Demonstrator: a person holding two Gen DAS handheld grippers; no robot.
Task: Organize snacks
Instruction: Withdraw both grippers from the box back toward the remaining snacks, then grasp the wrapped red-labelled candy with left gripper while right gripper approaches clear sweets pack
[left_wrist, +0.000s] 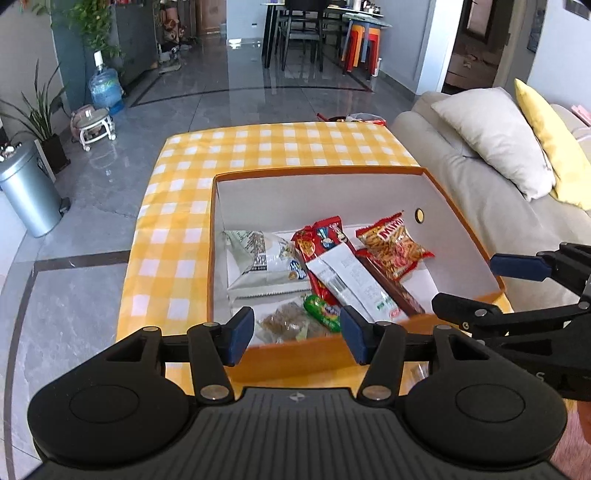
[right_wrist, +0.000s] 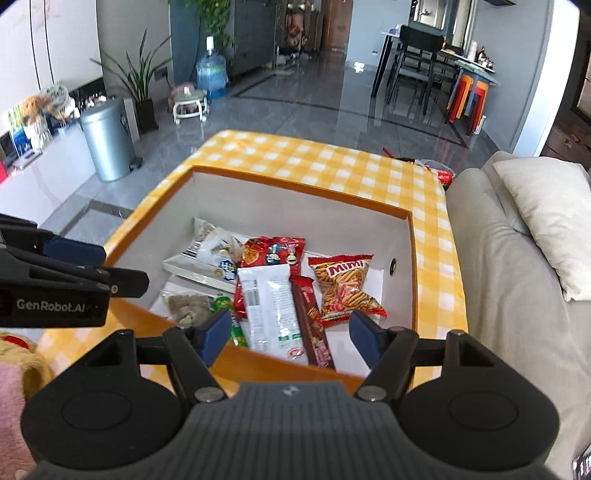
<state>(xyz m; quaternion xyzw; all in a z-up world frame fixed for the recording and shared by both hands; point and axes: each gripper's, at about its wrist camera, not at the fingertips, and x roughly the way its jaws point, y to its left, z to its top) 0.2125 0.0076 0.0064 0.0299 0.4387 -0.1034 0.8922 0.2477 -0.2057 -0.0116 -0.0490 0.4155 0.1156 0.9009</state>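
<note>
An orange box (left_wrist: 317, 171) with white inner walls stands on the yellow checked table (left_wrist: 258, 147). Inside lie several snacks: a white bag (left_wrist: 258, 258), a red pack (left_wrist: 321, 240), a white-backed bar (left_wrist: 347, 277), a brown bar (left_wrist: 399, 291), a Mimi stick bag (left_wrist: 395, 247), a green candy (left_wrist: 321, 312) and a clear cracker pack (left_wrist: 284, 323). My left gripper (left_wrist: 295, 334) is open and empty above the box's near wall. My right gripper (right_wrist: 291, 332) is open and empty over the near wall too; it shows at the right in the left wrist view (left_wrist: 476, 284).
A beige sofa (left_wrist: 461, 177) with white and yellow cushions runs along the table's right side. A steel bin (left_wrist: 26, 188), a water jug (left_wrist: 105, 86) and plants stand on the floor to the left. A red packet (right_wrist: 439, 171) lies past the table's far right corner.
</note>
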